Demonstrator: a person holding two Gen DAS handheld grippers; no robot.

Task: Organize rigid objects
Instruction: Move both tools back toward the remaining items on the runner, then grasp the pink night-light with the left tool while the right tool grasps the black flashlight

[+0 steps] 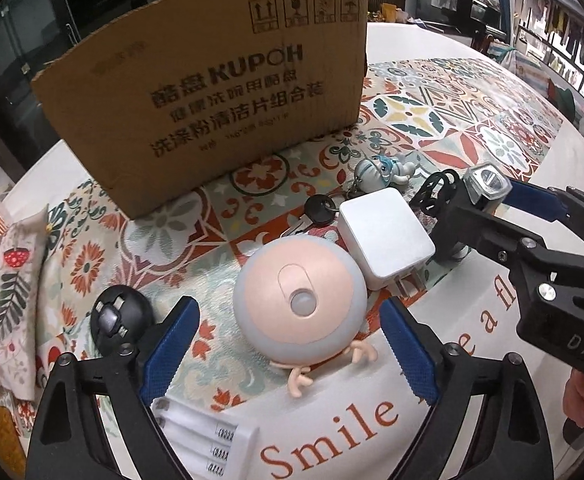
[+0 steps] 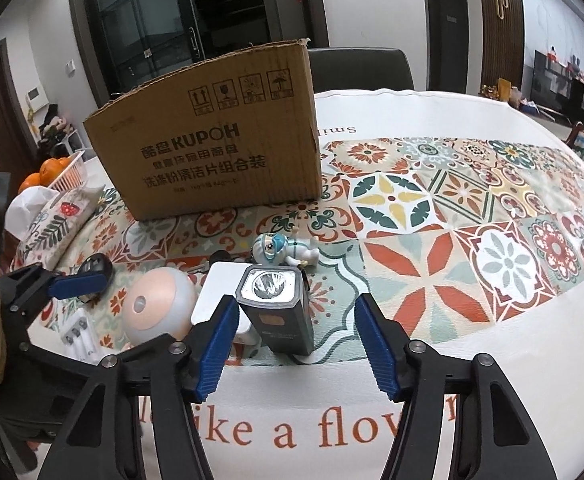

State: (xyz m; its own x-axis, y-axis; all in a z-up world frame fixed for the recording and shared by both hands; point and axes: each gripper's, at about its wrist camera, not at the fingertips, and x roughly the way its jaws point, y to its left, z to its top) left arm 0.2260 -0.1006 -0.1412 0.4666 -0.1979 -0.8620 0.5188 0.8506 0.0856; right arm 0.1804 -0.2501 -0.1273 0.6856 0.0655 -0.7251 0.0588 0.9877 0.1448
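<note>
Tongs both gape unclamped: our left gripper (image 1: 288,344) straddles the round pink-faced grey night-light (image 1: 298,294), our right gripper (image 2: 296,344) the square grey metal flashlight (image 2: 278,312), ready to lift each toward the brown cardboard box (image 2: 212,136).

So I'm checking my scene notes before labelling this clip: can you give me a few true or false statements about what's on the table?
1. The cardboard box stands upright behind the small items. True.
2. The round night light lies between the open fingers of the left gripper. True.
3. The right gripper is clamped on the white charger. False: its fingers are apart, on either side of the grey flashlight, with gaps showing.
4. The flashlight lies flat on its side. False: it stands on end, lens up.
5. A small figurine keychain lies between the box and the charger. True.
</note>
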